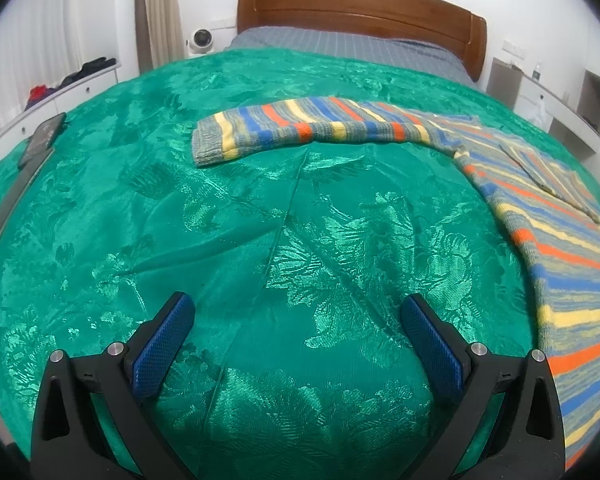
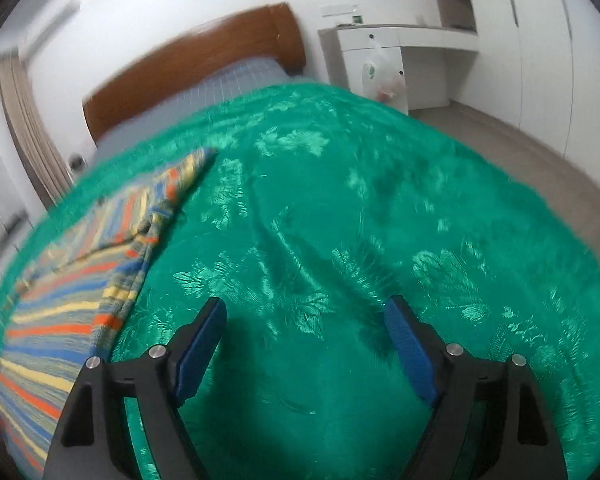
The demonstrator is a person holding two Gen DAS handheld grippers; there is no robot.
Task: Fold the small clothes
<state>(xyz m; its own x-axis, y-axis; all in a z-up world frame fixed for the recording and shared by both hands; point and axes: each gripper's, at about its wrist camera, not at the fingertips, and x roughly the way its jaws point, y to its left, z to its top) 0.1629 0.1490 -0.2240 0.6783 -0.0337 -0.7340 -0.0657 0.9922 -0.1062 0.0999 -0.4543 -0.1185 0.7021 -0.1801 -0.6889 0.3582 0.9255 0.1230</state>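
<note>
A striped knit sweater (image 1: 540, 216) in grey, blue, orange and yellow lies flat on the green bedspread (image 1: 260, 220). One sleeve (image 1: 300, 128) stretches out to the left across the bed. My left gripper (image 1: 296, 312) is open and empty, low over the bedspread, to the left of the sweater's body and short of the sleeve. In the right wrist view the sweater (image 2: 72, 304) lies at the left. My right gripper (image 2: 304, 316) is open and empty over bare bedspread (image 2: 380, 200), to the right of the sweater. That view is blurred.
A dark phone (image 1: 42, 138) and a long flat grey strip (image 1: 16, 196) lie at the bed's left edge. A wooden headboard (image 1: 360, 4) stands at the far end. White drawers (image 1: 72, 92) stand left, a white desk (image 2: 400, 44) with a hanging plastic bag (image 2: 384, 80) right. Floor (image 2: 520, 140) runs along the bed's right side.
</note>
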